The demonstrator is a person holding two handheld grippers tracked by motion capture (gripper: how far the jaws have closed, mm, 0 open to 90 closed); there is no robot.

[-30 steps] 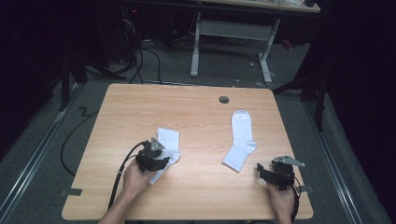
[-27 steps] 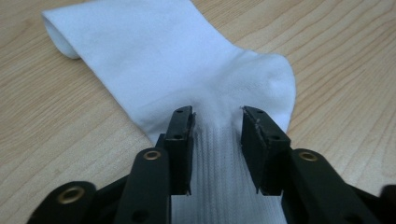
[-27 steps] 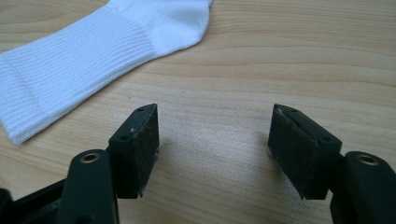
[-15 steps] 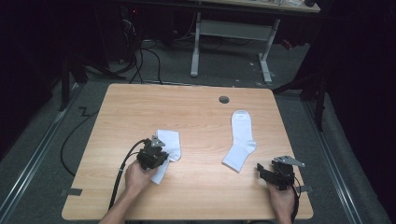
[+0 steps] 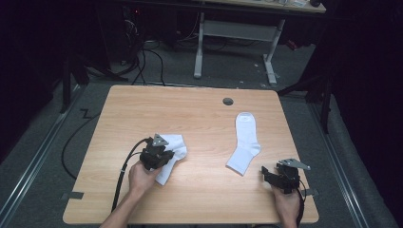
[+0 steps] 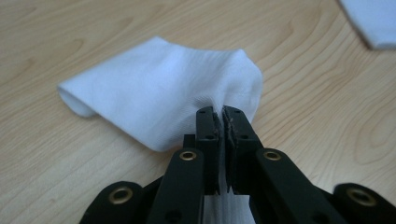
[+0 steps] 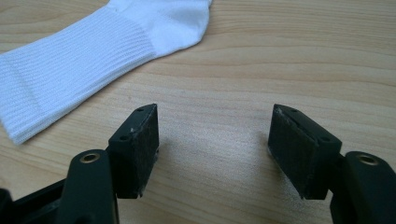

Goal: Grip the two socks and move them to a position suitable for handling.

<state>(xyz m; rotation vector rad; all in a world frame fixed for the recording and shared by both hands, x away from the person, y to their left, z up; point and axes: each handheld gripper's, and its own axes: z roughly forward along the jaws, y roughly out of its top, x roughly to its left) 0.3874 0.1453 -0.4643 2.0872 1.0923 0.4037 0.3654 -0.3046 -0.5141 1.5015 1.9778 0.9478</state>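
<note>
A white sock (image 5: 177, 144) lies bunched on the left half of the wooden table (image 5: 199, 114). My left gripper (image 5: 166, 156) is shut on it; its jaws have just been closing with the sock between them. In the left gripper view the jaw tips (image 6: 220, 112) pinch a fold of the sock (image 6: 159, 93), and cloth shows between the jaws lower down. A second white sock (image 5: 246, 140) lies flat on the right half. My right gripper (image 5: 266, 175) rests near the front right edge, open and holding nothing (image 7: 215, 135), just short of that sock's ribbed cuff (image 7: 70, 70).
A round cable hole (image 5: 228, 101) sits near the table's far edge. Beyond the table stand a white desk frame (image 5: 235, 33) and loose cables (image 5: 142, 57) on the dark floor. A black cable (image 5: 124, 166) trails from my left gripper over the front edge.
My left gripper's jaws closed on the left sock and gathered its near part into a fold. The right gripper and the right sock stayed where they were.
</note>
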